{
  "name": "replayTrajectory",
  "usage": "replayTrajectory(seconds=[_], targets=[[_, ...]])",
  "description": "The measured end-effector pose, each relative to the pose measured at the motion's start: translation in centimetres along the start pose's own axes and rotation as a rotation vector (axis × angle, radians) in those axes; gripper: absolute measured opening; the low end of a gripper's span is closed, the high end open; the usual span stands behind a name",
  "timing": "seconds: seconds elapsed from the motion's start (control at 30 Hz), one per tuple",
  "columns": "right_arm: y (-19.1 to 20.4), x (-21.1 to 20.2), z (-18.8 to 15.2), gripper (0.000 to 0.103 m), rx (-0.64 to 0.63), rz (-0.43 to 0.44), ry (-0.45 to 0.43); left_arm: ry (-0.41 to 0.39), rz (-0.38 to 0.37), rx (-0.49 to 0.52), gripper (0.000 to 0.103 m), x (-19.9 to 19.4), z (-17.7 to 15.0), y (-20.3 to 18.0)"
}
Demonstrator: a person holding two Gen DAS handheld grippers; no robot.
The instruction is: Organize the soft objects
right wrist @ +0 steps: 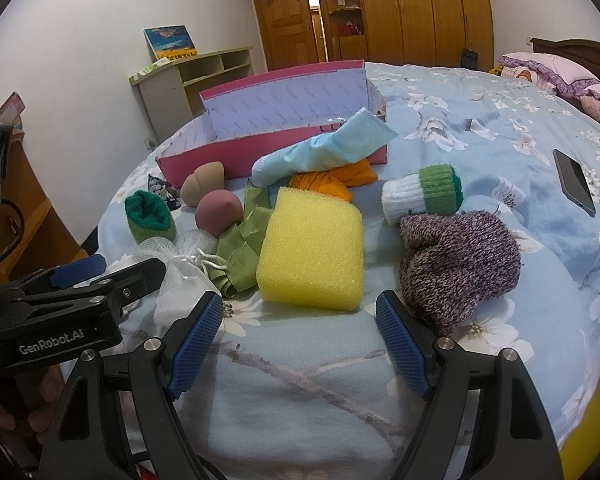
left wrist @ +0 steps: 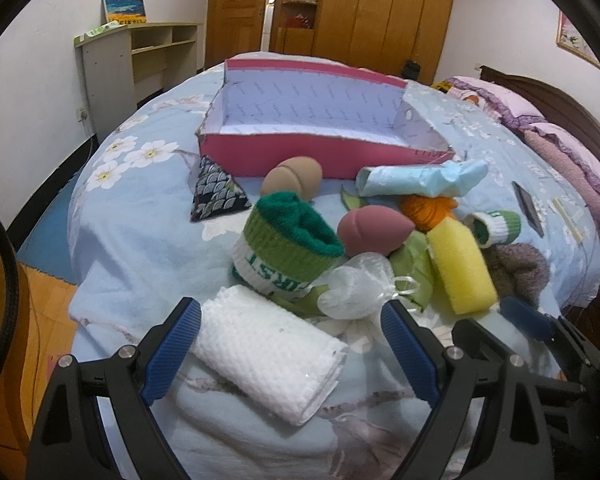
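Observation:
A pile of soft things lies on the blue flowered bed in front of an empty pink box (left wrist: pixel 260 152) (right wrist: pixel 204 162). My left gripper (left wrist: pixel 290 328) is open, its jaws either side of a folded white towel (left wrist: pixel 268 348). Beyond it are a green and white sock roll (left wrist: pixel 280 248), a white mesh pouch (left wrist: pixel 356 284) and a pink sponge egg (left wrist: pixel 370 228). My right gripper (right wrist: pixel 298 322) is open and empty, just short of a yellow sponge (right wrist: pixel 312 248) (left wrist: pixel 460 268). A purple knit hat (right wrist: pixel 456 264) lies to its right.
A beige sponge egg (left wrist: pixel 292 178), a patterned triangle pouch (left wrist: pixel 216 192), a light blue mask (right wrist: pixel 324 148), orange cloth (right wrist: pixel 332 180), green ribbon (right wrist: pixel 244 236) and a second sock roll (right wrist: pixel 424 192) lie around. A phone (right wrist: pixel 574 182) lies at the right. Pillows (right wrist: pixel 552 72) are beyond.

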State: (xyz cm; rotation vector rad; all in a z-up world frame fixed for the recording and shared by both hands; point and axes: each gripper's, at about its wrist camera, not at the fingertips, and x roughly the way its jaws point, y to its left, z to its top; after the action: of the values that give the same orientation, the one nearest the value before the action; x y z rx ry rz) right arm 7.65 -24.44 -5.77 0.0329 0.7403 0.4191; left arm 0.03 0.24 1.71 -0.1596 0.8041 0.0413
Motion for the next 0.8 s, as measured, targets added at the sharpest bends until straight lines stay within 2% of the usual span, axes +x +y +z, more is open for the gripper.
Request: replayTrajectory(seconds=[0.2, 0.5, 0.8], targets=[[-0.2, -1.0, 0.8, 0.081, 0.008, 0.018, -0.017, -0.022, -0.007, 0.057, 0.094, -0.4, -0.1, -0.4], [0.5, -1.4, 0.9, 0.081, -0.043, 0.012, -0.048, -0.031, -0.004, 0.08, 0.094, -0.6, -0.4, 0.8], [0.6, -1.4, 0.8, 0.081, -0.068, 0.027, -0.054, -0.036, 0.003, 0.031, 0.094, -0.6, 0.2, 3.3]])
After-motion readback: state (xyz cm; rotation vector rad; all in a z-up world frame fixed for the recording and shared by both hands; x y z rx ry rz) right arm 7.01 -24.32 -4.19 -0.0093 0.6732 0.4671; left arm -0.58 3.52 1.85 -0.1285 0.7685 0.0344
